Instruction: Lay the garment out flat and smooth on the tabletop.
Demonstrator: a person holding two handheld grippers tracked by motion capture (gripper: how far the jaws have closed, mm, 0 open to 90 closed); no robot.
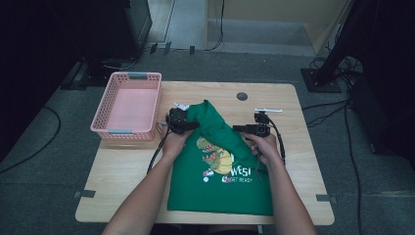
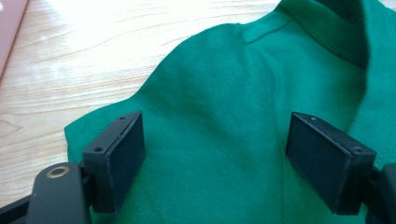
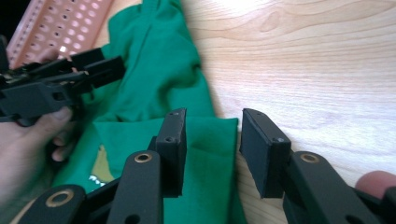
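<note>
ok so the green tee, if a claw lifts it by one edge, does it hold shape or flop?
Likely flops: the green t-shirt already lies bunched and creased near its collar, so it drapes rather than holds form. Probably light, thin knit lying flat on the table. A push would likely wrinkle it more than slide it whole.

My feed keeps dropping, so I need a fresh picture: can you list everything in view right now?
T-shirt: one, green with a dinosaur print, on the table's middle, top part bunched up.
Basket: one, pink, on the table's far left corner.
Table: one, light wood.
Round grommet: one, dark, near the table's far edge.
Left tool: one, black, jaws open over the shirt's upper part.
Right tool: one, black, jaws open at the shirt's right edge.
</note>
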